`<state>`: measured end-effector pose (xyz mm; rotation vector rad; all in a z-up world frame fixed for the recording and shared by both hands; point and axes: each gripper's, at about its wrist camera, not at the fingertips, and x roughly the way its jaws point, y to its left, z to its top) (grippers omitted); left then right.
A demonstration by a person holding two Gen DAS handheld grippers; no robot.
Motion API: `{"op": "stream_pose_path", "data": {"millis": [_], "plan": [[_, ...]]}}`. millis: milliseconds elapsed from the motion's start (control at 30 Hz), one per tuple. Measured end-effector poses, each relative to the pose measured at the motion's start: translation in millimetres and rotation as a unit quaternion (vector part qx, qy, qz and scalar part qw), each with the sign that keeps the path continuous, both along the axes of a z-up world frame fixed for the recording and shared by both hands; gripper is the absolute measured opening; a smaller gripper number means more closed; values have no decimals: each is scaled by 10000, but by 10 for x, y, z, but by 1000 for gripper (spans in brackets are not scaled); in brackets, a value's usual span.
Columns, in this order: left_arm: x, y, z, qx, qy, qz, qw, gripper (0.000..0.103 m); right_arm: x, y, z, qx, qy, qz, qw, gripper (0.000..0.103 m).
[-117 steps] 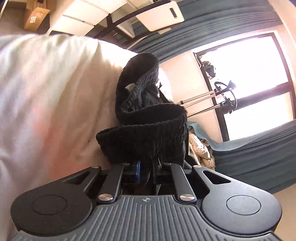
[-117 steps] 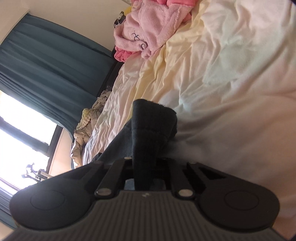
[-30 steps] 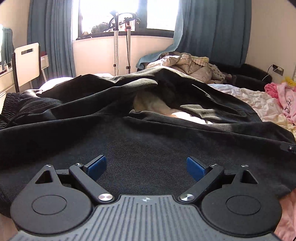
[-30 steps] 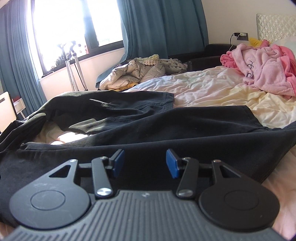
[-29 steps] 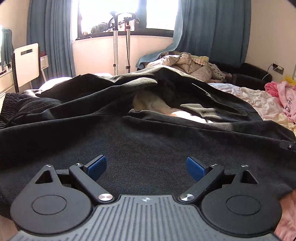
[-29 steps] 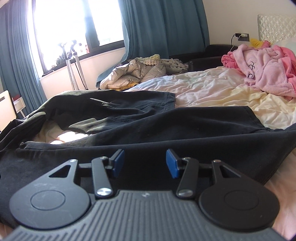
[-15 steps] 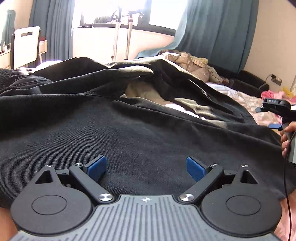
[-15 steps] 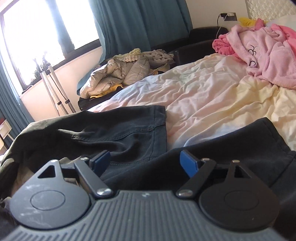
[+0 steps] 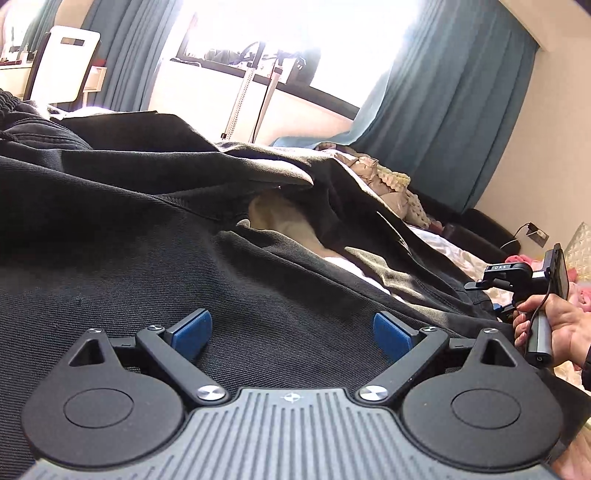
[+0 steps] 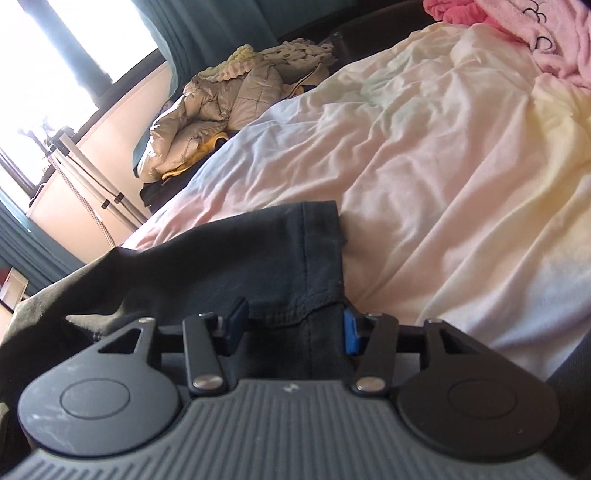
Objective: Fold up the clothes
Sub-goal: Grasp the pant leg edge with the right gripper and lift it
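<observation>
Black trousers (image 9: pixel 155 236) lie spread over the bed, one leg folded across the other. My left gripper (image 9: pixel 291 328) is open and empty, low over the near trouser leg. In the right wrist view, my right gripper (image 10: pixel 293 326) is open, its blue pads either side of the stitched hem of a black trouser leg (image 10: pixel 258 254); the hem lies between the jaws, not clamped. The right gripper and the hand holding it also show in the left wrist view (image 9: pixel 524 288) at the far right.
The bed has a rumpled cream sheet (image 10: pixel 461 155). A pink robe (image 10: pixel 554 33) lies at the head end. A beige puffer jacket (image 10: pixel 218 96) sits on a dark sofa by teal curtains (image 9: pixel 450 96). A white chair (image 9: pixel 62 66) stands far left.
My right gripper has moved forward and down onto the trouser leg hem, jaws narrowing around it. My left gripper has tilted and stayed open over the near leg. Earlier both held the waistband.
</observation>
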<state>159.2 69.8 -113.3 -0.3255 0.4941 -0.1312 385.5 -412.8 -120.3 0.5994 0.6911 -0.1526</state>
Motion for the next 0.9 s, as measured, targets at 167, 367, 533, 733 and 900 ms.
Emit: {"op": "stream_pose_path", "data": {"millis": [167,367,533,733,900], "plan": [[-60,-13,37,14,23,11,10000,96,-105,56,336,-104,-346,191,9992,8],[-152,-48,130,-10,-120,-11,9999,96,-227,-258,1201,-468,-974,-326,9936,7],[-155,-121,131,129,-193,-121,9997,96,-109,-693,1814,-1021,-1045,-962,9846,8],[-99,-181,76,215,-160,-264,9993,96,-49,-906,1505,-1474,-441,-1138,9815,31],[-83,-185,42,251,-54,-290,9993,96,-287,-939,940,-1167,-202,-1211,9855,70]]}}
